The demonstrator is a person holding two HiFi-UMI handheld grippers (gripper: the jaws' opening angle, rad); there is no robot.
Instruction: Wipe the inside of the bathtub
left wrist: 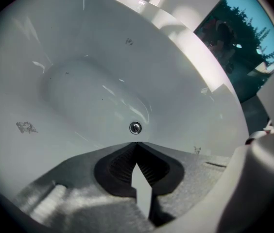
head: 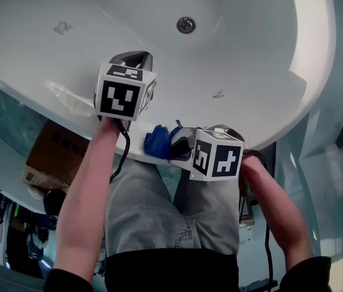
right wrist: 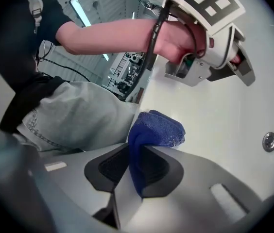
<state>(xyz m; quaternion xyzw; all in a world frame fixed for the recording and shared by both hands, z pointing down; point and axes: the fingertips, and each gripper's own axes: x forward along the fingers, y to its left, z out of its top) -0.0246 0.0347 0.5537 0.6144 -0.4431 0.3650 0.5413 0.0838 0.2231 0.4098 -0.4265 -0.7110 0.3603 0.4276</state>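
the white bathtub [head: 238,47] is seen from above, with its round drain [head: 185,24] set in the floor of the basin and small grey smudges [head: 62,27] scattered over the inner wall. the left gripper [left wrist: 136,143] is held over the near rim and pointed into the basin towards the drain; its jaws are brought together at the tips and nothing is held between them. the right gripper [right wrist: 136,152] is held lower, at the near rim beside the person's grey trousers [head: 159,205]. its jaws are clamped on a blue cloth [right wrist: 156,130], whose bunched end is pushed out past the tips over the white rim. a cardboard box [head: 56,154] is seen outside the tub, at the left.
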